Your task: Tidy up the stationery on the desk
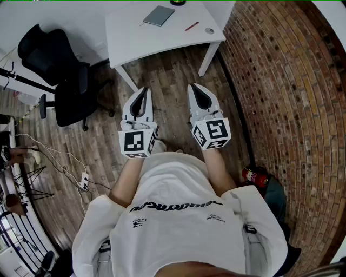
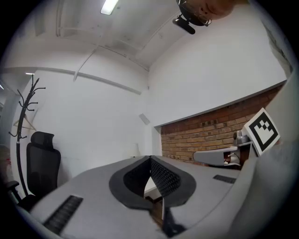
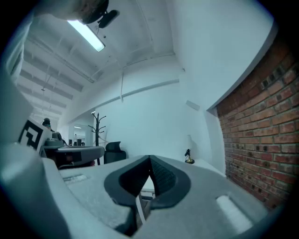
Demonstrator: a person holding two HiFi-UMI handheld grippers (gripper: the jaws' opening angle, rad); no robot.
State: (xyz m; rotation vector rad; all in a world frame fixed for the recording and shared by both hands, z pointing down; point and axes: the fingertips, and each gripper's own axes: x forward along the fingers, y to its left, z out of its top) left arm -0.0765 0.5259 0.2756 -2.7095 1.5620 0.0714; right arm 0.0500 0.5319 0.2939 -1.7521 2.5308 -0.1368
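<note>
Nearest me, the left tool (image 1: 145, 91) and right tool (image 1: 193, 86) sit level and side by side over the wood floor (image 1: 173, 67), each with its jaws pressed together and empty. Farther out at 12 o'clock is the white surface (image 1: 130, 40) with the stationery: a grey notebook (image 1: 158, 15), a red pen (image 1: 191, 26) at its 4 o'clock, and a small round grey item (image 1: 210, 31) near the right edge. A black office chair (image 1: 57, 70) stands at 10 o'clock.
</note>
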